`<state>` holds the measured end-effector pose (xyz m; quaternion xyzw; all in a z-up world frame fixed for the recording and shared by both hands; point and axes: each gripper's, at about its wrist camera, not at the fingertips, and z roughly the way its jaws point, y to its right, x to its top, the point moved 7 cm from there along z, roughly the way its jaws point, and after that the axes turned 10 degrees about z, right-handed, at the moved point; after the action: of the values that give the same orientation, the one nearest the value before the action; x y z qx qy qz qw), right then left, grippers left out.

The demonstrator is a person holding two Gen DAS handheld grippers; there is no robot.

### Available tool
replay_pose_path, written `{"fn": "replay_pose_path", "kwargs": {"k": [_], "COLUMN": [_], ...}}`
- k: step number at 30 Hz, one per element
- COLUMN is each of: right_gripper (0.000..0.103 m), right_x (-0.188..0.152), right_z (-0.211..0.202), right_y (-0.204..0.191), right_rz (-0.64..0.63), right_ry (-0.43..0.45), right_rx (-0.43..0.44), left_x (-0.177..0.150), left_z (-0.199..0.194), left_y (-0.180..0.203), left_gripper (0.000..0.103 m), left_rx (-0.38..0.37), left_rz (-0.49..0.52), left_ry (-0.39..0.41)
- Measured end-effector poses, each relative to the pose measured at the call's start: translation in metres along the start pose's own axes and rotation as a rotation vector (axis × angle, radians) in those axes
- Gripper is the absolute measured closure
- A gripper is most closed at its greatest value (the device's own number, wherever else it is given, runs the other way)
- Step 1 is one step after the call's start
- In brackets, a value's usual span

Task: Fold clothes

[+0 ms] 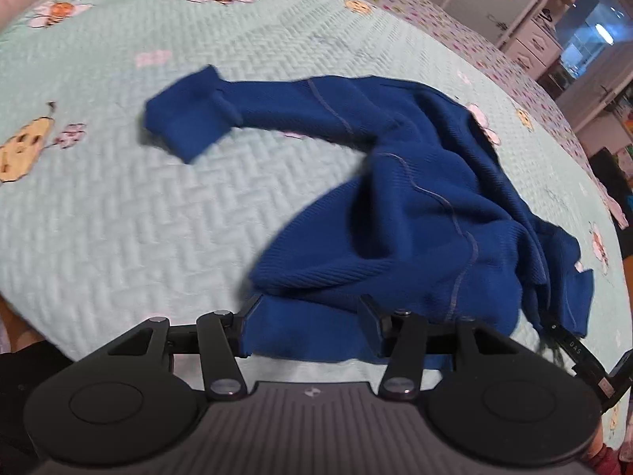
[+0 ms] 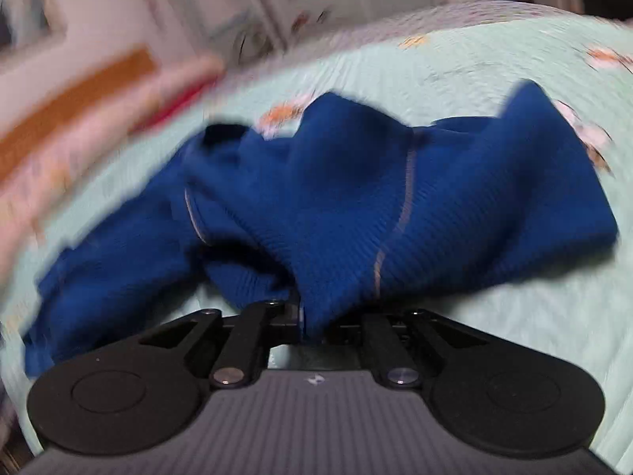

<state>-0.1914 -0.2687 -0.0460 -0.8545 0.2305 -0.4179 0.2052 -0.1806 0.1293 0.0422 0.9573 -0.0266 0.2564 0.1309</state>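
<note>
1. Right now my right gripper (image 2: 312,326) is pinched shut on a bunched fold of the blue sweater (image 2: 336,206), which lies crumpled on the mint quilt (image 2: 514,348).
2. My left gripper (image 1: 308,330) stands half open, hem cloth between its jaws, unclamped.
3. Best I close left before pulling, then spread evenly.
4. Only my left view shows the outstretched sleeve (image 1: 190,118); the right view is blurred.

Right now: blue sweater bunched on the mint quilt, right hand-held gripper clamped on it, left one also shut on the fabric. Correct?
Not quite. The left hand-held gripper is open: in the left wrist view its fingers stand apart with the blue sweater between them, unpinched. The rest holds: the sweater lies bunched on the mint quilt, and the right hand-held gripper is clamped on it.
</note>
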Motion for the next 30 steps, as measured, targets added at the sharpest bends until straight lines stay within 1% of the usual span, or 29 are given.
{"fn": "replay_pose_path", "kwargs": {"k": [2, 3, 4, 5, 7, 8, 11, 13, 15, 16, 19, 22, 24, 27, 30], "right_gripper": [0.076, 0.072, 0.065, 0.062, 0.063, 0.063, 0.065, 0.065, 0.065, 0.065, 0.065, 0.065, 0.065, 0.065, 0.065], "right_x": [0.002, 0.0, -0.002, -0.003, -0.004, -0.002, 0.015, 0.036, 0.055, 0.062, 0.077, 0.087, 0.085, 0.081, 0.081], "right_z": [-0.006, -0.011, -0.018, -0.025, -0.042, -0.051, -0.077, -0.081, -0.069, -0.056, 0.007, 0.07, 0.099, 0.121, 0.131], "right_y": [0.0, 0.001, 0.001, -0.002, -0.004, -0.005, -0.015, -0.036, -0.061, -0.071, -0.096, -0.109, -0.111, -0.106, -0.098], "right_rz": [0.07, 0.097, 0.105, 0.09, 0.017, -0.026, -0.17, -0.288, -0.428, -0.496, -0.676, -0.702, -0.742, -0.772, -0.74], "right_ry": [-0.019, -0.035, -0.051, -0.062, -0.069, -0.058, 0.022, 0.101, 0.172, 0.186, 0.159, 0.053, -0.002, -0.045, -0.098], "right_rx": [0.004, 0.008, 0.01, 0.004, -0.028, -0.039, -0.049, -0.03, -0.013, -0.009, -0.006, 0.022, 0.011, -0.026, -0.005], "left_x": [0.003, 0.005, 0.006, 0.006, 0.005, 0.004, 0.002, 0.002, 0.005, 0.007, 0.013, 0.018, 0.022, 0.028, 0.037], "left_z": [-0.001, -0.002, -0.003, -0.003, -0.001, 0.0, 0.004, 0.004, 0.001, -0.001, -0.002, 0.003, 0.007, 0.013, 0.019], "left_y": [0.011, 0.016, 0.019, 0.021, 0.023, 0.025, 0.028, 0.034, 0.043, 0.049, 0.063, 0.073, 0.077, 0.077, 0.078], "left_gripper": [0.049, 0.049, 0.049, 0.049, 0.049, 0.049, 0.049, 0.049, 0.049, 0.049, 0.049, 0.049, 0.049, 0.049, 0.049], "left_rx": [-0.021, -0.026, -0.028, -0.032, -0.043, -0.048, -0.117, -0.173, -0.212, -0.229, -0.262, -0.256, -0.25, -0.262, -0.266], "left_rz": [0.031, 0.051, 0.069, 0.08, 0.097, 0.106, 0.087, 0.085, 0.107, 0.121, 0.156, 0.188, 0.209, 0.221, 0.234], "left_ry": [0.015, 0.023, 0.029, 0.031, 0.032, 0.033, 0.03, 0.043, 0.068, 0.082, 0.104, 0.104, 0.106, 0.101, 0.095]}}
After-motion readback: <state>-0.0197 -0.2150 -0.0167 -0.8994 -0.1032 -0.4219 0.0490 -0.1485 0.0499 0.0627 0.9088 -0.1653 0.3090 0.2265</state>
